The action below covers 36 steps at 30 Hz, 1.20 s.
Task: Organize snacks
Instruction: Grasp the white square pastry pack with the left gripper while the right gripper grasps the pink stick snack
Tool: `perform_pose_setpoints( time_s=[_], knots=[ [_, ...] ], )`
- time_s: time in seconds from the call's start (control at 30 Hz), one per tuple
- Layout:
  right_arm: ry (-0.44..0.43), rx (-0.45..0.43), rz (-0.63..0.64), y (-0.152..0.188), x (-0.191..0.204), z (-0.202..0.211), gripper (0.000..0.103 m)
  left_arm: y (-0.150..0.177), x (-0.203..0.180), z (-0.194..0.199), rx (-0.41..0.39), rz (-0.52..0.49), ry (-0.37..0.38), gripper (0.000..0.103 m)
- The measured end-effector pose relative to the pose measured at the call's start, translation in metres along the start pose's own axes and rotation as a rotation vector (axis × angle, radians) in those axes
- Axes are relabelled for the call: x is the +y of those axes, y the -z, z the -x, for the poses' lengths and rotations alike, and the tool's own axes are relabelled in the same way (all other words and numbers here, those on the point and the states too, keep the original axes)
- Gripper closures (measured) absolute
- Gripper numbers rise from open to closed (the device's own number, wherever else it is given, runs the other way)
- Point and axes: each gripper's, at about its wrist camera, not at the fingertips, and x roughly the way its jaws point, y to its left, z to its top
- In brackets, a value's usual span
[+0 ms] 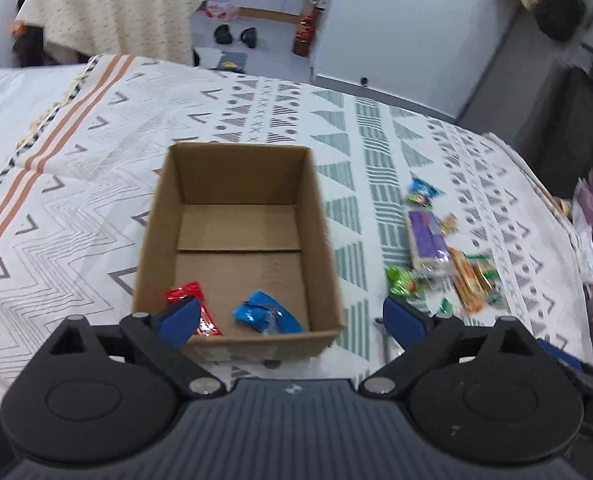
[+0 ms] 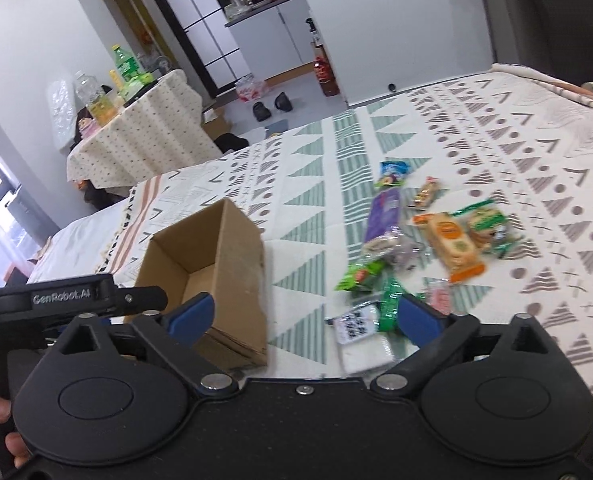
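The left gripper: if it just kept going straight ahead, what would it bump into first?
Probably the cardboard box: the left gripper, jaws open, points at its near wall, just above the blue snack inside. Depth is hard to judge.

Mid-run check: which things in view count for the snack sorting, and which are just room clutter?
Job:
cardboard box
red snack and blue snack inside it
loose snack pile on the patterned bedspread

Clutter:
shoes
side table
red bottle

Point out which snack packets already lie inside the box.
Two: the red packet and the blue packet, both on the cardboard box floor at its near end. All other snacks lie on the patterned bedspread outside.
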Motion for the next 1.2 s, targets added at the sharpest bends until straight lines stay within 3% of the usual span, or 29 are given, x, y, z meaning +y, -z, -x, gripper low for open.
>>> perform_pose_setpoints(
  time_s=[0.1,0.57,0.8,1.0,1.13,1.2],
  knots=[
    [0.027,0.003,0.004,0.003,-0.010,0.006,0.000,0.007,-0.013,0.004,-0.007,-0.020,0.022,0.000],
    [0.108,-0.026,-0.011,0.013,-0.053,0.035,0.000,0.031,-0.060,0.014,-0.031,-0.087,0.080,0.000],
    [0.123,-0.042,-0.036,0.015,-0.074,0.038,0.001,0.037,-0.077,0.010,-0.009,-0.070,0.095,0.000],
    [0.098,-0.015,-0.072,0.021,-0.095,0.030,0.006,0.044,-0.086,0.000,0.001,-0.064,0.094,0.001],
    [0.057,0.008,-0.121,0.024,-0.107,0.024,0.018,0.048,-0.092,-0.010,0.012,-0.066,0.100,0.002],
    [0.049,0.019,-0.143,0.025,-0.111,0.020,0.019,0.050,-0.093,-0.016,0.015,-0.061,0.095,0.003]
  ],
)
